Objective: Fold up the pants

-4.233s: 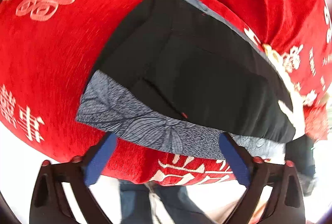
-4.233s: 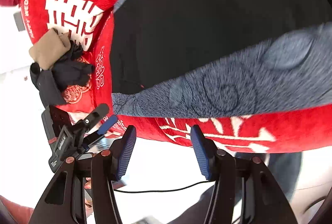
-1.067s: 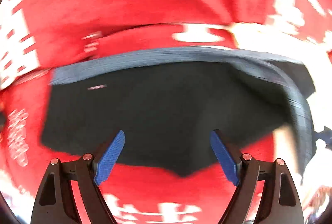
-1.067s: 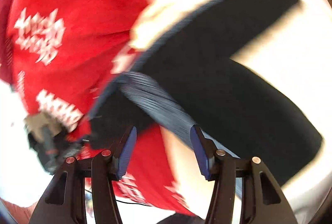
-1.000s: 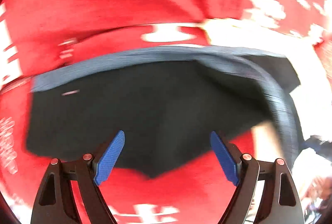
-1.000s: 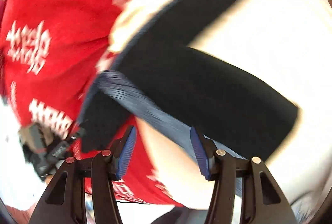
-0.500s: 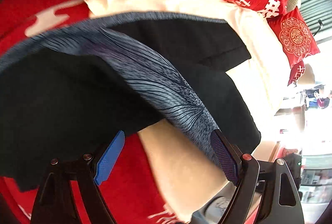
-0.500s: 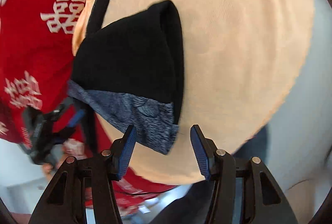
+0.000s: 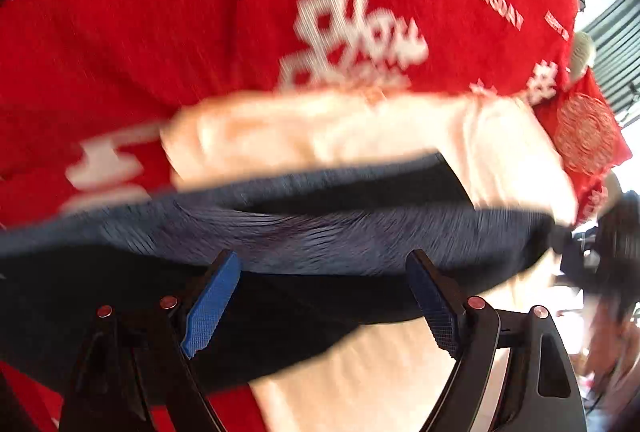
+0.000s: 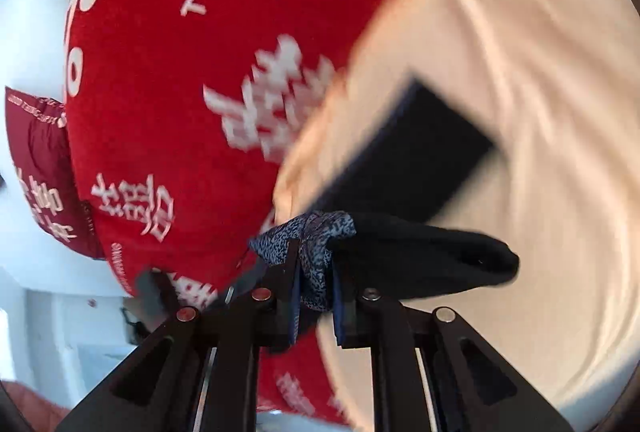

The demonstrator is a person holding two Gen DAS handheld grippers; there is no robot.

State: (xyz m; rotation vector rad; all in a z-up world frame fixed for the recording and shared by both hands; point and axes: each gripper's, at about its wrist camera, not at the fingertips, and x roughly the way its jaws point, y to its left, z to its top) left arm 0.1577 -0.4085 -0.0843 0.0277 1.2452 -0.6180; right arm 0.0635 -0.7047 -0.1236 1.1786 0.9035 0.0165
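In the left wrist view the pants [image 9: 360,240] stretch across the middle of the frame from the left edge to the right, lying partly on a cloth [image 9: 360,135] that shows behind them and again at the lower right. The patterned cover [image 9: 200,11] fills the upper frame, under both. The left hand-held gripper [image 9: 320,296] sits at the bottom centre, over the pants. In the right wrist view the right hand-held gripper [image 10: 316,296] at the bottom centre pinches the pants' waistband [image 10: 312,236]; the cover lies upper left, the cloth right.

Each black claw [image 9: 320,296] [image 10: 316,296] has blue ribbed pads [image 9: 210,306] and silver screws [image 9: 476,302].
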